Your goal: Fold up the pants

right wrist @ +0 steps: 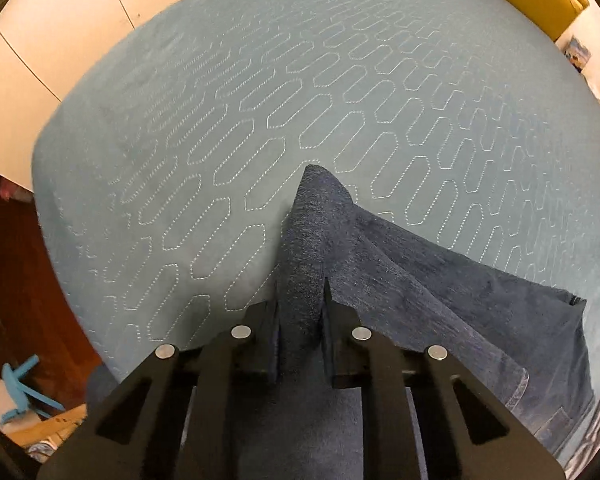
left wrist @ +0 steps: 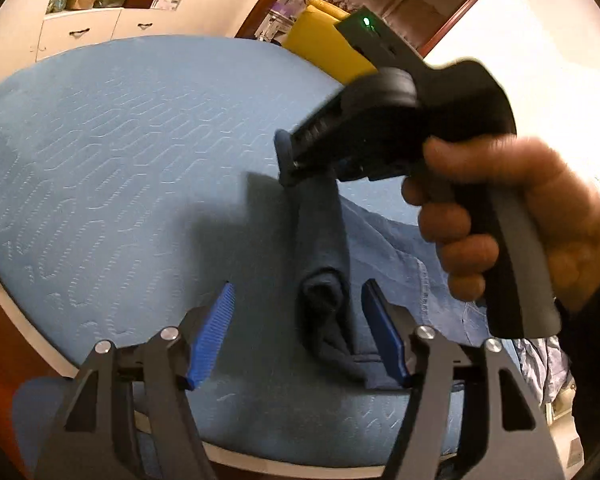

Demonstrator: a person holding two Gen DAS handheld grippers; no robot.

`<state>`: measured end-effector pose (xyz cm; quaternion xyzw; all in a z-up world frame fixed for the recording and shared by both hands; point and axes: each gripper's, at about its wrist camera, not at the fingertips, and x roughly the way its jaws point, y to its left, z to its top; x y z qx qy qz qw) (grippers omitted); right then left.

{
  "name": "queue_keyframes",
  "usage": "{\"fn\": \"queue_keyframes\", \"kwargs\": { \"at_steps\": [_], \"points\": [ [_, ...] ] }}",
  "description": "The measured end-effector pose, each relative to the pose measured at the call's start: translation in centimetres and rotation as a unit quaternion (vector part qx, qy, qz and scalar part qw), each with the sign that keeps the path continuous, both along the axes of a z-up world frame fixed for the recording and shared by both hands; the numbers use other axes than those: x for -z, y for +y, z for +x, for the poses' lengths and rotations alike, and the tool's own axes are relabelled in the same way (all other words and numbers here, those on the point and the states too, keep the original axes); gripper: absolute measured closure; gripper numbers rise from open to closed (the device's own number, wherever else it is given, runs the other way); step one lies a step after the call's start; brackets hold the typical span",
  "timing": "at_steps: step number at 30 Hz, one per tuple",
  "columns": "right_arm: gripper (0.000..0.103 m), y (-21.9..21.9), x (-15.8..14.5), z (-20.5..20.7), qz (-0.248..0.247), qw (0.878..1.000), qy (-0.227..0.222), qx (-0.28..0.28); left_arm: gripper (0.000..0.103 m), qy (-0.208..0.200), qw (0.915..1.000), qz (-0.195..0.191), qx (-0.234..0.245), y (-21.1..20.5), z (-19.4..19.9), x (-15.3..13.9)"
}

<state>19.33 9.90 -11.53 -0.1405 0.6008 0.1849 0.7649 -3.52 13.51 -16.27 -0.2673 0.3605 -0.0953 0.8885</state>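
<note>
Dark blue pants (left wrist: 324, 240) hang in a bunched fold above the light blue quilted bed (left wrist: 120, 152). My right gripper (left wrist: 286, 160) is shut on the top of the fold and lifts it. In the right wrist view the pants (right wrist: 400, 264) run from between the shut jaws of my right gripper (right wrist: 302, 300) and drape down to the right over the bed (right wrist: 260, 100). My left gripper (left wrist: 300, 296) is open, its blue pads (left wrist: 214, 332) on either side of the hanging lower fold, not touching it.
White cupboards (left wrist: 80, 36) stand beyond the bed's far edge. A yellow cushion (left wrist: 324, 46) lies at the bed's far right. Other light blue garments (left wrist: 440, 280) lie on the bed at the right. A blue hanger (right wrist: 24, 392) lies on the floor at the left.
</note>
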Motion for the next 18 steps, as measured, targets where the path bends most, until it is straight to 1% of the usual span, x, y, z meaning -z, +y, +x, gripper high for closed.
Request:
{"fn": "queue_keyframes", "kwargs": {
  "at_steps": [1, 2, 3, 4, 5, 6, 8, 10, 11, 12, 13, 14, 16, 17, 18],
  "points": [
    [0.088, -0.5, -0.5, 0.0, 0.008, 1.0, 0.001, 0.002, 0.034, -0.002, 0.9999, 0.006, -0.01, -0.5, 0.2, 0.0],
    [0.088, -1.1, -0.9, 0.1, 0.018, 1.0, 0.003, 0.007, 0.035, 0.013, 0.9994, 0.021, -0.024, -1.1, 0.7, 0.3],
    [0.088, -2.3, -1.9, 0.3, 0.036, 0.999, 0.006, 0.014, 0.052, 0.024, 0.999, 0.025, -0.028, -1.6, 1.0, 0.6],
    [0.088, -3.1, -2.6, 0.2, 0.049, 0.999, 0.007, 0.018, 0.076, 0.025, 0.9992, 0.019, -0.024, -1.9, 1.3, 0.6],
    [0.088, -4.1, -3.3, 0.1, 0.061, 0.998, 0.007, 0.021, 0.083, 0.022, 0.9991, 0.029, -0.022, -2.7, 1.4, 0.0],
    [0.089, -5.8, -4.7, 0.2, 0.078, 0.997, 0.004, 0.026, 0.086, 0.011, 0.9985, 0.049, -0.022, -3.5, 1.3, -0.8],
    [0.089, -8.6, -6.7, 0.2, 0.107, 0.994, -0.001, 0.037, 0.089, -0.03, 0.9954, 0.091, -0.012, -6.2, 0.8, -3.4],
    [0.089, -13.8, -9.6, -0.1, 0.158, 0.986, -0.006, 0.056, 0.09, -0.072, 0.989, 0.129, -0.001, -9.1, 0.2, -6.0],
    [0.09, -16.4, -10.9, -0.3, 0.18, 0.981, -0.01, 0.066, 0.09, -0.102, 0.9825, 0.156, 0.011, -11.3, -0.2, -7.7],
    [0.09, -20.1, -12.6, -0.4, 0.207, 0.975, -0.017, 0.076, 0.09, -0.126, 0.9755, 0.179, 0.022, -13.5, -0.6, -9.1],
    [0.09, -22.6, -13.7, -0.8, 0.223, 0.971, -0.025, 0.084, 0.09, -0.148, 0.9683, 0.199, 0.034, -15.8, -1.0, -10.3],
    [0.09, -26.6, -15.1, -1.4, 0.238, 0.966, -0.039, 0.096, 0.09, -0.173, 0.9585, 0.221, 0.053, -18.8, -1.7, -11.6],
    [0.09, -32.2, -16.4, -2.5, 0.251, 0.959, -0.055, 0.117, 0.09, -0.208, 0.9416, 0.252, 0.082, -23.7, -2.1, -13.0],
    [0.09, -35.3, -16.7, -2.9, 0.257, 0.956, -0.06, 0.13, 0.09, -0.226, 0.9304, 0.271, 0.099, -26.8, -2.6, -13.4],
    [0.09, -39.5, -16.6, -3.8, 0.264, 0.951, -0.065, 0.15, 0.09, -0.239, 0.9198, 0.288, 0.119, -30.4, -3.0, -13.1]
  ]
}}
